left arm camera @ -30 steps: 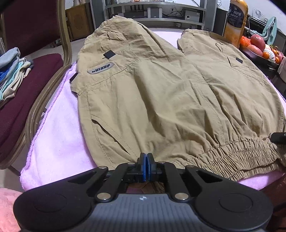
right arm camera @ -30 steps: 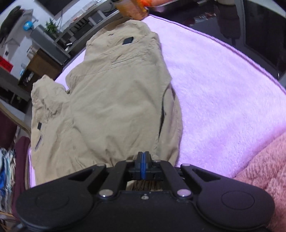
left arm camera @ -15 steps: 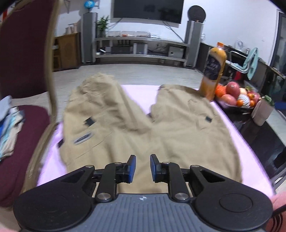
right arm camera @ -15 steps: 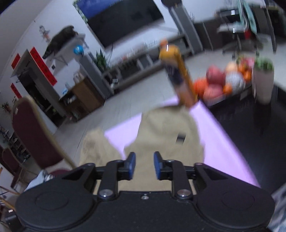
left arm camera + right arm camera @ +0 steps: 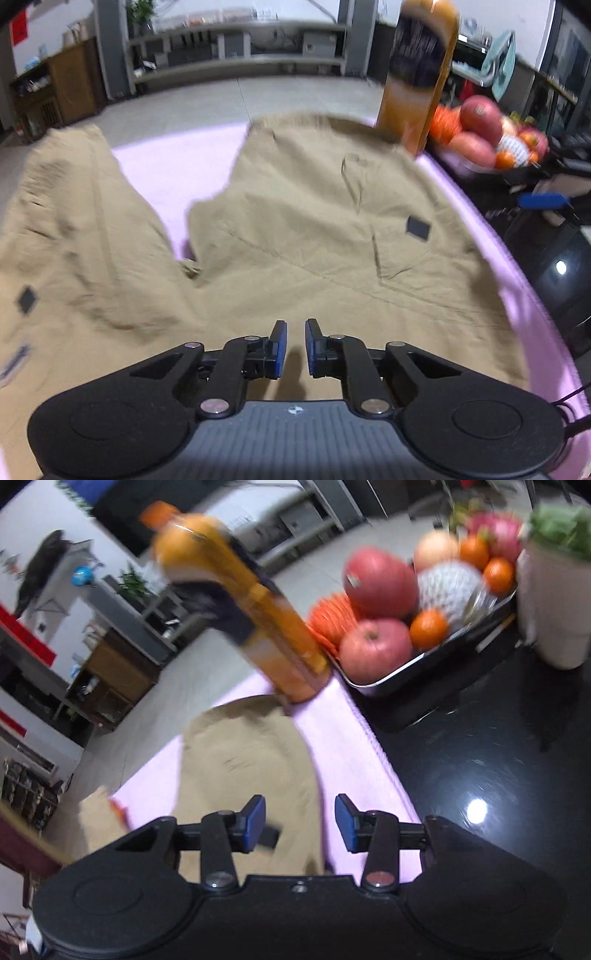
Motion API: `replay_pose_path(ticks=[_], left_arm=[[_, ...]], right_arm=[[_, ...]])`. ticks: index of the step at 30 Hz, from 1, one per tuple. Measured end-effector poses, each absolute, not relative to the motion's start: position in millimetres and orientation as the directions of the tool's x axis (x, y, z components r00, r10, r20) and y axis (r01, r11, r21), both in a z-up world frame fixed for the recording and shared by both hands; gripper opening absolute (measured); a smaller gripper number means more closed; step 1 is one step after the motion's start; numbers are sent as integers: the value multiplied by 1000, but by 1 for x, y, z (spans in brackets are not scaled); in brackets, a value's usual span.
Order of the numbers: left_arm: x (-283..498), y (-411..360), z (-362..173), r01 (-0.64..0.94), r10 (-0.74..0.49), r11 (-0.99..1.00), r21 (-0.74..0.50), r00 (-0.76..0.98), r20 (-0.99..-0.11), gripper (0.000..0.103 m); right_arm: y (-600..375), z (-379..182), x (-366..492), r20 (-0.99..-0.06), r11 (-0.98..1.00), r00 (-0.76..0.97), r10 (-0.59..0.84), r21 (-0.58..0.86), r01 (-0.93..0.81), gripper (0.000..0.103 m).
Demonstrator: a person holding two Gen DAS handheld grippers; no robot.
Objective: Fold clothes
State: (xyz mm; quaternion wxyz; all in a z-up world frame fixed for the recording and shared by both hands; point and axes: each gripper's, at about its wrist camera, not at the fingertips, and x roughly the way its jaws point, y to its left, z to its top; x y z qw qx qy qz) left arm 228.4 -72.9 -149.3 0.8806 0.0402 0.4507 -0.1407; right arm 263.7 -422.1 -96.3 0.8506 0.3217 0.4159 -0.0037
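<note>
Left tool (image 5: 294,345) hangs over the khaki shorts (image 5: 314,236), jaws closing w/ nothing between them. Right tool (image 5: 300,821) is released, jaws opening, empty, at the shorts' right leg edge. Shorts lie flat on a pink towel (image 5: 159,177); orange bottle (image 5: 417,77) stands at their far corner, prob. touching (blurred).

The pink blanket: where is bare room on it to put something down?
Bare pink blanket shows between the two legs of the khaki shorts, and as a strip along their right edge beside the black table. The far right corner is crowded by the orange bottle and the fruit tray.
</note>
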Motion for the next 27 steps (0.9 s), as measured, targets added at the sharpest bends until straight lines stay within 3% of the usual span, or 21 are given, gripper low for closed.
replay_pose_path(ticks=[6,16,17,18,23,27], left_arm=[[232,-68,-168,377,-247,926,-33,536,-807,11],[230,-55,-172,410,-324,907,-92,542,-775,11],[229,-55,-173,414,-328,906,-92,545,-772,11],[229,-55,-173,415,-331,905,-94,546,-770,11],[228,-54,-174,415,-347,903,-115,545,-763,11],[227,-56,-174,421,-346,901,-107,548,-762,11]], right_arm=[[-414,-146,345,-708,786,660,251,547,288,39],[-380,-173,416,-702,807,674,231,525,270,37],[-377,-170,417,-686,806,683,250,539,246,13],[-369,-161,416,-665,833,704,247,517,197,3],[-318,-91,372,-449,960,865,224,254,-117,3],[-308,-62,350,-359,972,912,197,192,-134,5]])
